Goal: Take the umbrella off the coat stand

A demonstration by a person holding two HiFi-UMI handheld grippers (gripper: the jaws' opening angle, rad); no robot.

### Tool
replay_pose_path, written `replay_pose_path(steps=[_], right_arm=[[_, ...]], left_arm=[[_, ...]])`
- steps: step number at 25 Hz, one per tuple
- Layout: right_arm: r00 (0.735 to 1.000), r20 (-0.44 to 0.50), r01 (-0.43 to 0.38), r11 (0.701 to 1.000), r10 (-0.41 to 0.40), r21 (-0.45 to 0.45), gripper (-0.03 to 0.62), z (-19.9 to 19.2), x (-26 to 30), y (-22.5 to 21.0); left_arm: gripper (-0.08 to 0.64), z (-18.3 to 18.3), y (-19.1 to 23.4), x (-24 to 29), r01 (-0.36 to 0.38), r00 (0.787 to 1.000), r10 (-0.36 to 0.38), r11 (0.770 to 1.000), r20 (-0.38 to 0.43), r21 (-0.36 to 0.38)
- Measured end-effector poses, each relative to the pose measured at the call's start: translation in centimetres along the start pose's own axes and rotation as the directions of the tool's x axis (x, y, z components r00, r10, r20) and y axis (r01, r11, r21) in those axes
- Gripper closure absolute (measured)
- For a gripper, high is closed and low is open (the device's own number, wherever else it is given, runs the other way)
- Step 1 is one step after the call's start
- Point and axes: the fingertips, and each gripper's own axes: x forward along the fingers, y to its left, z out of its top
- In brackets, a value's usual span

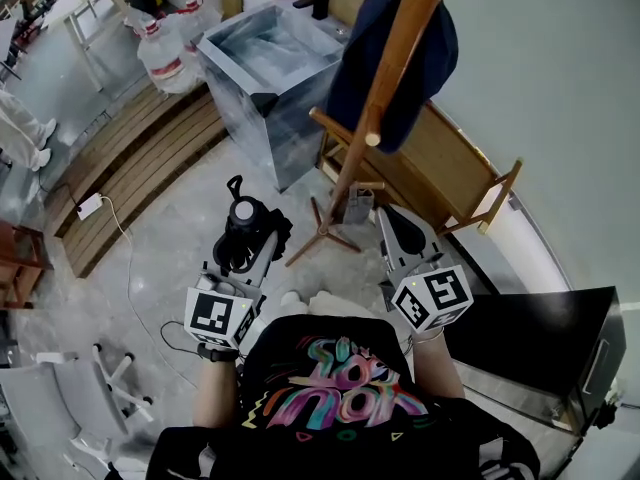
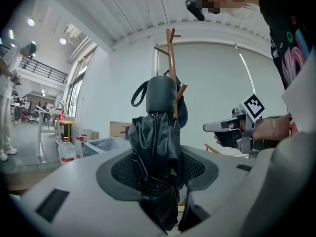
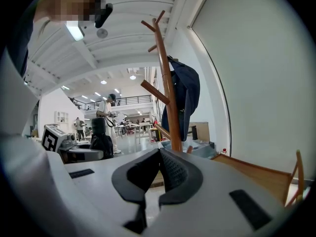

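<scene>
A tall wooden coat stand (image 1: 385, 78) with round pegs rises from a pale mottled floor (image 1: 180, 248), with a limp navy jacket (image 1: 440, 38) draped on it. Beside the stand is a square grey metal bin (image 1: 250, 98) that seems to hold crinkled clear plastic. The folded black umbrella (image 2: 155, 147), glossy creased fabric with a rounded cap and a loop strap, is off the stand and stands upright, clamped in the left tongs (image 1: 258, 253), which are held nearly level; the right tongs (image 3: 159, 154), level alongside, are clenched on nothing.
</scene>
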Motion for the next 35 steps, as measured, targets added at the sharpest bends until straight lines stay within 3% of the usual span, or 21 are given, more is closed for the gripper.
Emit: replay_pose_path(steps=[27,31,35], right_arm=[[1.000,-0.007,0.026,1.000,-0.026,-0.016,0.577,0.1,-0.3,-0.2],[1.000,-0.008,0.025,1.000,-0.025,-0.007,0.577,0.0,-0.3,-0.5],[1.000,-0.015,0.024,1.000,-0.024,-0.006,0.577,-0.1,-0.1,-0.9]], left_arm=[[0.331,-0.6,-1.3,1.1,0.064,0.997,-0.065,0.998,-0.049,-0.018],[0.331,0.1,-1.4,1.6,0.069,0.998,-0.069,0.998,-0.007,-0.002],[0.331,-0.1,-1.7,1.9,0.078,0.997,-0.078,0.997,-0.029,0.000]])
